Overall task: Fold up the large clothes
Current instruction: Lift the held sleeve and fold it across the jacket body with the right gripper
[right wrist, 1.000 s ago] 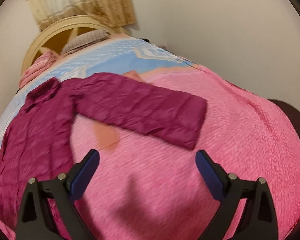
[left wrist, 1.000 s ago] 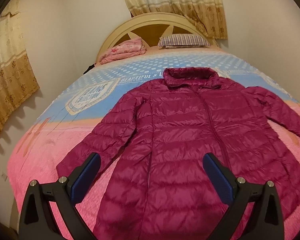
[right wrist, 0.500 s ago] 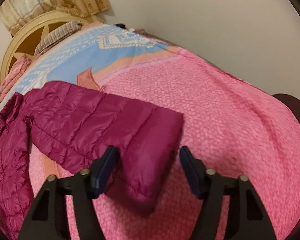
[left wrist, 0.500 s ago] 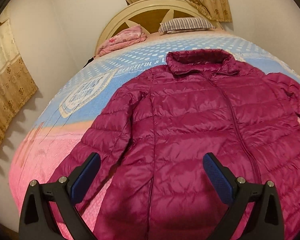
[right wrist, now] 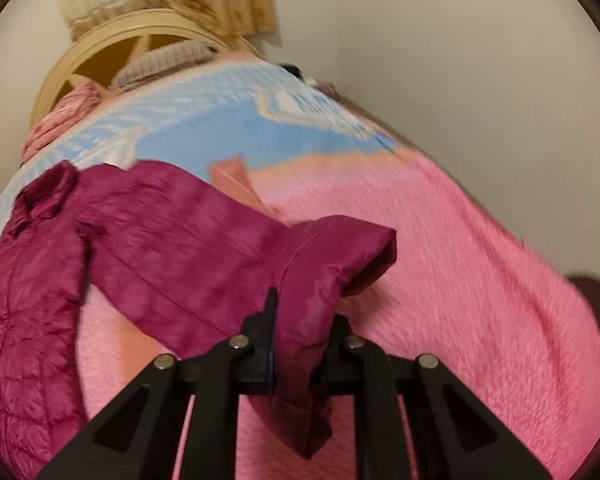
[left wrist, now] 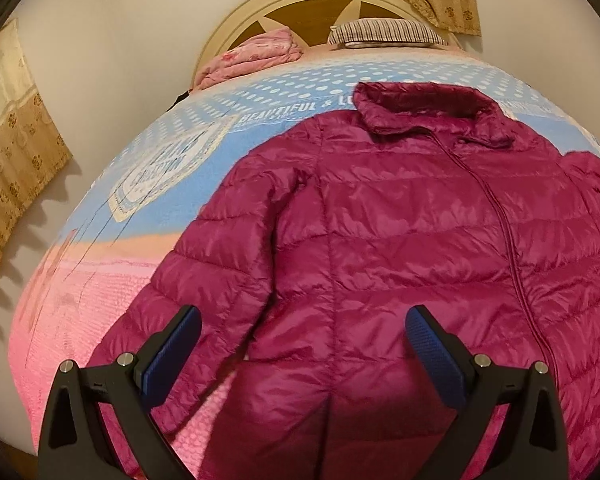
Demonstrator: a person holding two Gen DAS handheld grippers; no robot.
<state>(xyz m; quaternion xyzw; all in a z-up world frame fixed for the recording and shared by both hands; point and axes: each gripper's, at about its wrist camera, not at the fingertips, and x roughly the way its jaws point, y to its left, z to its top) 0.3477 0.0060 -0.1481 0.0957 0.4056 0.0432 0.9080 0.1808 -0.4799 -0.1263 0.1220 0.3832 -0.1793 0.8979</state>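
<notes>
My right gripper point(right wrist: 300, 320) is closing, pinching the quilted magenta jacket point(left wrist: 400, 240) by its puffy cuff point(right wrist: 328, 264); left gripper point(left wrist: 304, 344) gapes wide, empty.

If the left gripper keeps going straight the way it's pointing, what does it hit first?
Most likely the magenta quilted puffer jacket lying flat on the bed: the open left gripper points down at its front panel, though depth is unclear.

The left gripper point(left wrist: 303, 350) points steeply downward with its jaws spread wide and nothing between them, while the right gripper point(right wrist: 302, 336), angled likewise, is closing on fabric.
</notes>
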